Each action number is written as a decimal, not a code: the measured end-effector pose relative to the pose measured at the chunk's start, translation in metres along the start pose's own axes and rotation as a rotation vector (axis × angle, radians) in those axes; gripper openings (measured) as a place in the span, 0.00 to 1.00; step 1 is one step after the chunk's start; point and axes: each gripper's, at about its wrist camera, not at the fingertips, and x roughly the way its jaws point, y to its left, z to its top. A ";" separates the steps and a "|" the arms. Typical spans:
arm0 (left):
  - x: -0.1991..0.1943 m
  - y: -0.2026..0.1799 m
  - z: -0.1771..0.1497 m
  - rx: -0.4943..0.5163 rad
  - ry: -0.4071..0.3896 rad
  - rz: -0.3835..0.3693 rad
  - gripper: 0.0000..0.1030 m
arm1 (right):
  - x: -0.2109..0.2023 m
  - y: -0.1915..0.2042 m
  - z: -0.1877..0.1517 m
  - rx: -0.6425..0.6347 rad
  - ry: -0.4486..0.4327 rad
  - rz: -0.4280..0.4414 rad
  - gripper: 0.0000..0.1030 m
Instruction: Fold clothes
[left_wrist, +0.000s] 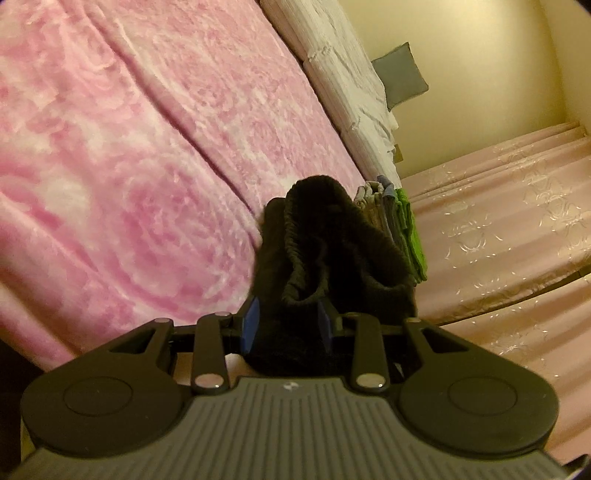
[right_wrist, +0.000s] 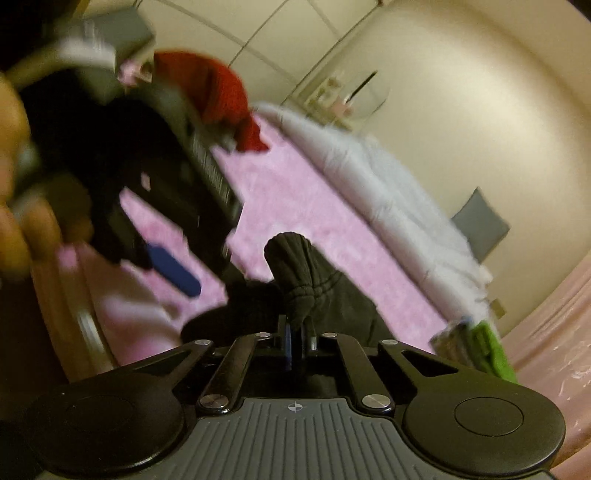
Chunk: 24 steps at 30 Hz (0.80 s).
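Note:
A black garment with an elastic waistband (left_wrist: 325, 251) lies bunched on the pink blanket (left_wrist: 129, 147). My left gripper (left_wrist: 286, 325) has its blue-padded fingers partly apart with the black fabric between them. My right gripper (right_wrist: 295, 332) is shut on a gathered fold of the same black garment (right_wrist: 299, 273). The left gripper also shows blurred in the right wrist view (right_wrist: 173, 273), with a hand around it. A pile of folded clothes with a green piece on the outside (left_wrist: 402, 225) sits just beyond the garment; it also shows in the right wrist view (right_wrist: 487, 350).
A white quilt (left_wrist: 343, 81) runs along the blanket's far edge, with a grey pillow (left_wrist: 399, 75) against the cream wall. A red garment (right_wrist: 218, 96) lies at the far end of the bed. A pale pink patterned sheet (left_wrist: 498, 229) covers the right side.

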 end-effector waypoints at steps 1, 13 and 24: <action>-0.001 0.001 0.000 -0.002 -0.001 0.001 0.27 | 0.001 0.001 0.000 0.011 0.009 0.014 0.03; -0.035 -0.015 -0.007 0.064 -0.035 0.007 0.27 | -0.037 -0.046 -0.027 0.461 -0.071 0.049 0.68; -0.005 -0.059 -0.030 0.382 -0.015 0.184 0.36 | -0.055 -0.127 -0.157 1.298 0.069 0.063 0.45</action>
